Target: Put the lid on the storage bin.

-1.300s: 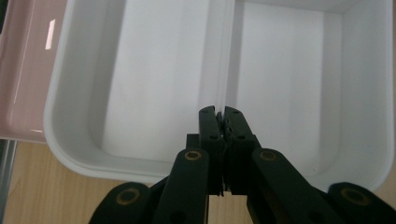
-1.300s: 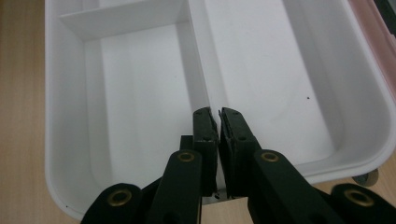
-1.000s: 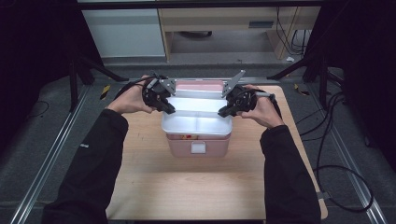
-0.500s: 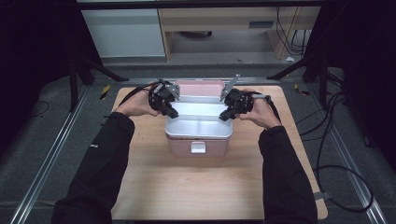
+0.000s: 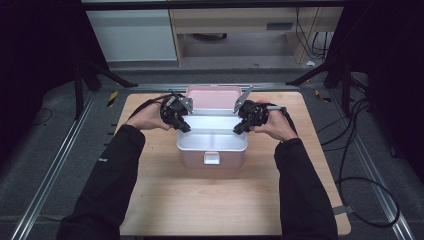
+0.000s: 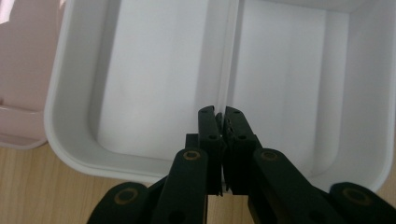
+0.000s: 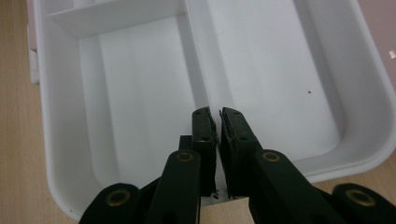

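We note the table [image 5: 165, 200]: pink box [image 5: 212, 160] at back-centre, white tray [image 5: 212, 134] seated on top, long axis L–R. Left gripper [image 5: 185, 128] & right gripper [image 5: 238, 129] both pinch the tray's centre divider [image 6: 225, 79] at opposite ends, equally near.

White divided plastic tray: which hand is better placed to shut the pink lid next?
Left, marginally. Both grip the tray by its divider, but the left gripper sits closer to the open pink lid than the right gripper.
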`<state>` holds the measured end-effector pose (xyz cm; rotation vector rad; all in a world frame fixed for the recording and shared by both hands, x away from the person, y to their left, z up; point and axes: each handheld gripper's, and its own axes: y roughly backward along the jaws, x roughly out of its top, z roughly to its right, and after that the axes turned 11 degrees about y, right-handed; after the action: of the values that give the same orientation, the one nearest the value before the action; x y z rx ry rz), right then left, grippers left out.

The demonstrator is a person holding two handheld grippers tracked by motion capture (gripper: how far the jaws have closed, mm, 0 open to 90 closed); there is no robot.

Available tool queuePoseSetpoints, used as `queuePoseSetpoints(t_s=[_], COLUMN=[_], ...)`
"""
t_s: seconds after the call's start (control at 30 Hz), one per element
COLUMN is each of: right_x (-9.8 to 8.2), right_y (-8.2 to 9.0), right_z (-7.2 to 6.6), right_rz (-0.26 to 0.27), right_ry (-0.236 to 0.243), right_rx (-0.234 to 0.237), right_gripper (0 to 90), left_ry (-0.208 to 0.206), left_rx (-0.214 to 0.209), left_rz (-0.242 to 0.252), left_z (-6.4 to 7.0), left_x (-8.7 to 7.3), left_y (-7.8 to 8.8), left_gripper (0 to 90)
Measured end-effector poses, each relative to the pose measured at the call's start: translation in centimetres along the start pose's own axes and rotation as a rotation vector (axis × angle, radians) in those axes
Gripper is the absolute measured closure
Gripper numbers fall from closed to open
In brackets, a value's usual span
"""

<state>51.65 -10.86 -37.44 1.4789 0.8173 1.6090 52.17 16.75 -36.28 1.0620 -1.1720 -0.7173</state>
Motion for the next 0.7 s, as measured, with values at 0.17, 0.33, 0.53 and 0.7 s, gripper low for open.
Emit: queuePoseSetpoints(t_s=[0.17,0.33,0.53,0.7], right_x=[-0.1,-0.1,-0.2,-0.3], right_y=[-0.4,-0.7,0.0,1.6], right_z=[0.0,-0.2,-0.4,-0.9], right_rz=[-0.006,-0.019,0.050,0.112], right_ry=[-0.004,-0.023,-0.094,-0.154], right_rx=[-0.002,-0.011,-0.083,-0.175], right_gripper=[83.6,82.3,67.5,56.5], left_ry=[0.016,0.023,0.086,0.168], left_rx=[-0.008,0.008,0.025,0.067], left_rz=[0.022,0.009,0.060,0.132], left_z=[-0.1,0.1,-0.1,-0.2], left_x=[-0.5,-0.3,-0.5,-1.3], left_y=[-0.6,-0.7,0.4,2.8], left_gripper=[86.3,85.2,68.0,54.6])
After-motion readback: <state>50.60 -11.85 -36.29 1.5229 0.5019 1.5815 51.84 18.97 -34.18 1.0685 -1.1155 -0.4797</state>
